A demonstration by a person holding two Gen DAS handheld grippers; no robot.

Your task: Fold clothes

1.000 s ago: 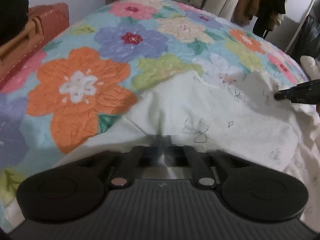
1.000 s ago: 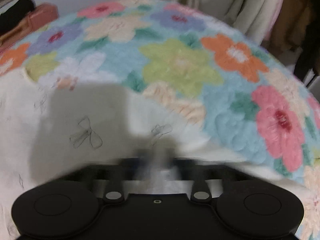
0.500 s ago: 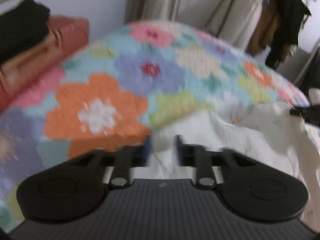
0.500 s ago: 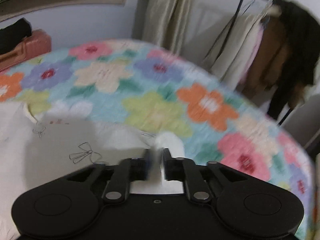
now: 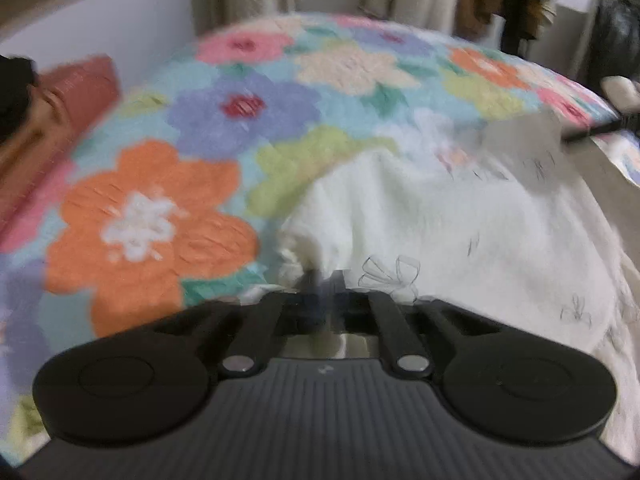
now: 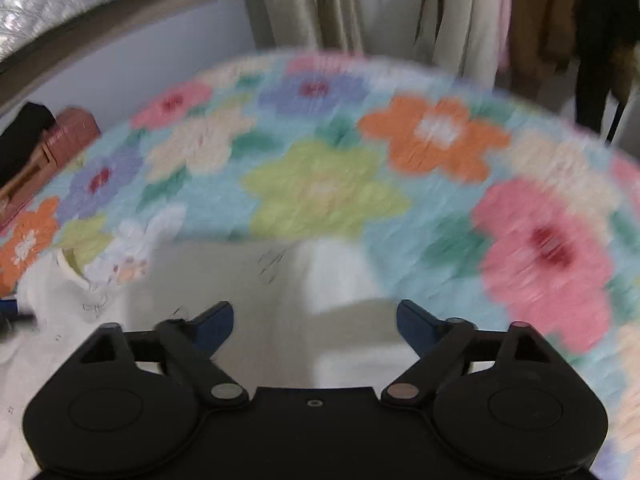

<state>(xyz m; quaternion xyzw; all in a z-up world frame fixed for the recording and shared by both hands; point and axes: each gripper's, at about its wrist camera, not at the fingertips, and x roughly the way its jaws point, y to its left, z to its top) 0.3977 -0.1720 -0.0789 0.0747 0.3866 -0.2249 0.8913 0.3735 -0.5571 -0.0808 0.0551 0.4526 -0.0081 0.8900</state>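
Observation:
A white garment with small bow drawings (image 5: 460, 232) lies on a bed with a flowered quilt (image 5: 160, 208). My left gripper (image 5: 324, 280) is shut on a bunched edge of the white garment near its left side. My right gripper (image 6: 316, 316) is open and empty, its blue-tipped fingers (image 6: 216, 320) spread just above the garment's folded edge (image 6: 332, 276). The right gripper's tip also shows at the far right of the left wrist view (image 5: 592, 132). Both views are blurred by motion.
A brown suitcase (image 5: 48, 120) with a black item on it stands left of the bed. Curtains (image 6: 328, 4) and hanging clothes on a rack (image 6: 560, 20) are behind the bed. The flowered quilt (image 6: 328, 184) extends beyond the garment.
My right gripper has opened and let go of the garment edge it held. My left gripper stays shut on the garment and has shifted, with the cloth now bunched at its tips.

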